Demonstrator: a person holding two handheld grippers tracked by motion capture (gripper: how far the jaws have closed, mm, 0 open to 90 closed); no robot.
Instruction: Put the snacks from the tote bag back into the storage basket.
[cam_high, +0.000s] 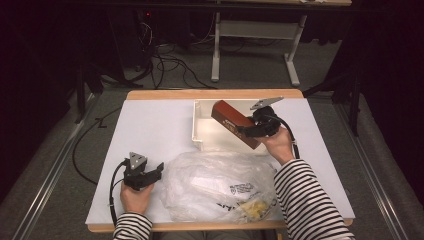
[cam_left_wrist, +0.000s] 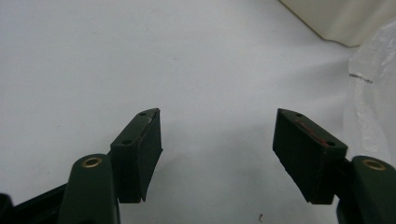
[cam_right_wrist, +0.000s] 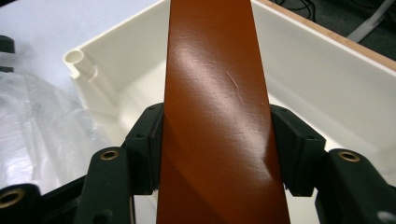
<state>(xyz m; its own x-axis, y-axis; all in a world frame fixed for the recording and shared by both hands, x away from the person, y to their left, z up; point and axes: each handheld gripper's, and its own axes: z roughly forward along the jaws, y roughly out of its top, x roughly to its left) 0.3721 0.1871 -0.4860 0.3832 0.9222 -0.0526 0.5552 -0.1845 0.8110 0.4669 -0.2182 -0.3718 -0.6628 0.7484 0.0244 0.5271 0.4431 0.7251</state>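
We hold the right gripper (cam_high: 248, 131) clamped on a reddish-brown box (cam_high: 234, 123), one pad against each long side, as the right gripper view confirms with the box (cam_right_wrist: 215, 116) running up between the jaws. The box sits tilted above the near right part of a white tray (cam_high: 200, 131), which stands on the white table top (cam_high: 150, 130). We rest the left gripper (cam_high: 159, 171) low at the near left of the table, its jaws spread wide with nothing between them (cam_left_wrist: 217, 140), just beside a crumpled clear plastic bag (cam_high: 220, 185) lying near the front edge, between our two striped sleeves (cam_high: 305, 200).
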